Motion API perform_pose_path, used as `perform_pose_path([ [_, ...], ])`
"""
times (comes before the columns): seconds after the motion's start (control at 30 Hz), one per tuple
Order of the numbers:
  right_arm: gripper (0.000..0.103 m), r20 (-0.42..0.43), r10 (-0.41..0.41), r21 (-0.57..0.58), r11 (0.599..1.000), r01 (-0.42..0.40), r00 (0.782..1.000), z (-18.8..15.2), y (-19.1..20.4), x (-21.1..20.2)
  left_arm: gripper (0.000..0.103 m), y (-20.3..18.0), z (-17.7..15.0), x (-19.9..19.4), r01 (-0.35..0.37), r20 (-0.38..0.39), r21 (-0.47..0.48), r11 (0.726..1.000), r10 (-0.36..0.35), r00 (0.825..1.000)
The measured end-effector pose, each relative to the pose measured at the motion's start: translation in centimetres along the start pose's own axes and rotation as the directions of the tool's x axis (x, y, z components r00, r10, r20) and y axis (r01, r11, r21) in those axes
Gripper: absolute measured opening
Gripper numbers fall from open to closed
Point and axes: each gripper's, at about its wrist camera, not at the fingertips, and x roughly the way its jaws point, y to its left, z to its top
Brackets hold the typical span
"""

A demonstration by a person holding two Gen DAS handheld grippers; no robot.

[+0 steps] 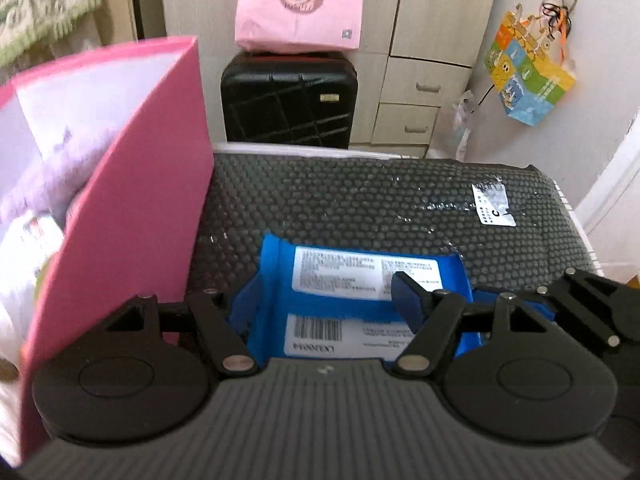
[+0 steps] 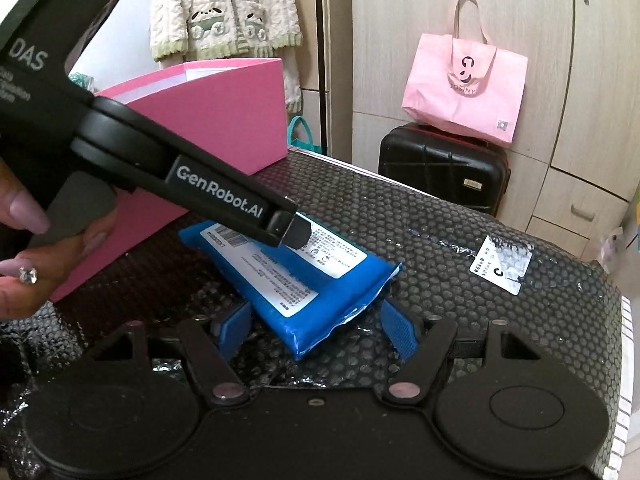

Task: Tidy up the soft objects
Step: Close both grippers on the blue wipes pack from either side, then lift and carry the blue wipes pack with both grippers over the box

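Blue soft pack (image 2: 308,280) with white labels is lying flat on the black bubble wrap sheet (image 1: 360,204), just beside the pink box (image 1: 132,216), which already has some pale fluffy stuff in it. Both tools are on it right now. The left gripper (image 1: 328,308) has its fingers spread wide around one end of the pack, not squeezing yet as far as I can see. The right gripper (image 2: 316,332) is also open, straddling the near corner of the pack. So I'd guess we're at the grab step, pack not lifted yet. Next move probably needs one of them to clamp down properly, then lift it over the pink wall and drop it inside. It's squishy, so it might sag or slip
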Motion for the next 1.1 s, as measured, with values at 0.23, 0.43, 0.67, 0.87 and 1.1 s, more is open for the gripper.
perform_pose_path([
  [0.23,0.068,0.022,-0.011,0.007,1.0,0.011,1.0,-0.4,0.2,-0.2,0.062,0.1,-1.1,-0.1,0.056,0.014,-0.023,0.998,-0.055,0.998],
  [0.43,0.053,0.037,-0.004,0.03,1.0,0.003,0.999,-0.5,-0.4,-0.2,0.053,-0.3,-1.7,-0.5,0.052,0.039,0.013,0.999,-0.053,0.998],
  [0.67,0.048,0.049,-0.002,0.019,1.0,0.001,0.999,-0.6,-0.2,-0.3,0.051,-0.7,-2.3,-0.7,0.058,0.077,0.04,0.998,-0.061,0.995],
  [0.87,0.045,0.058,-0.002,0.037,0.999,0.0,0.998,-0.6,-0.1,-0.5,0.051,-0.9,-2.5,-1.0,0.084,0.092,0.046,0.995,-0.088,0.992],
  [1.1,0.044,0.046,0.0,0.056,0.998,-0.003,0.999,-0.3,-0.1,-1.3,0.051,-0.9,-2.5,-2.2,0.111,0.078,0.052,0.992,-0.114,0.99],
])
